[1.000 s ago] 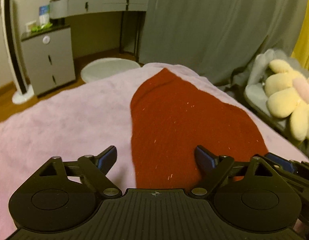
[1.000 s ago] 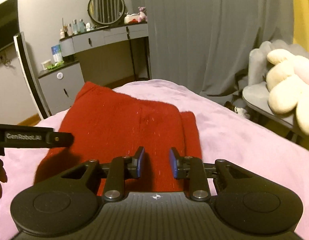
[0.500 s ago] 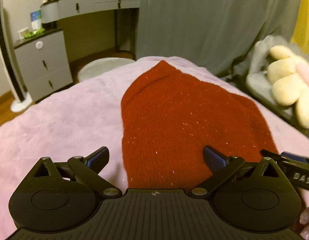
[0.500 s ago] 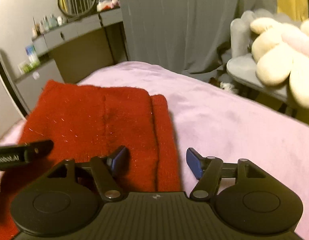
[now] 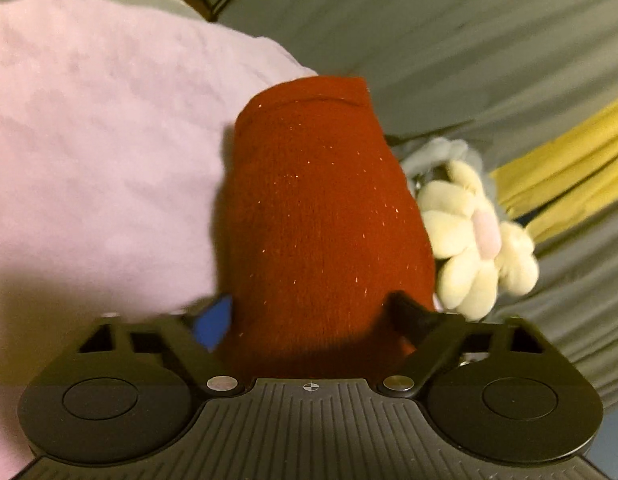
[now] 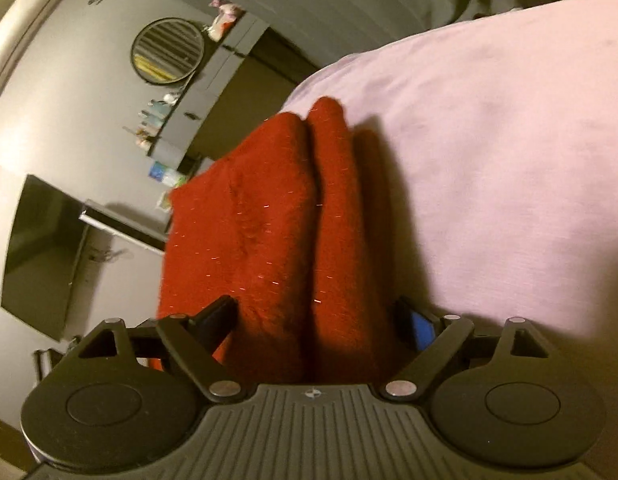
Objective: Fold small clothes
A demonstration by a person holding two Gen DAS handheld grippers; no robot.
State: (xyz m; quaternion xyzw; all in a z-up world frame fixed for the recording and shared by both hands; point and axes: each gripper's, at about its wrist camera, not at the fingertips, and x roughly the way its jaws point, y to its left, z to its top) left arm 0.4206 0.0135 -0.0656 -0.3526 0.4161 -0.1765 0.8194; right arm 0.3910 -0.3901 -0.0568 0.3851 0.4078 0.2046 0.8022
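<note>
Lying on a pink bed (image 5: 93, 152) before grey curtains (image 5: 469, 32): a red knit (image 5: 321, 216).
Its near edge sits between both tools' wide-apart jaws, left tool (image 5: 311, 316) just closing slightly, right tool (image 6: 323, 320) just opening.

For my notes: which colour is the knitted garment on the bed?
Dark red with tiny glittering flecks; the garment shows best in the right wrist view.
</note>
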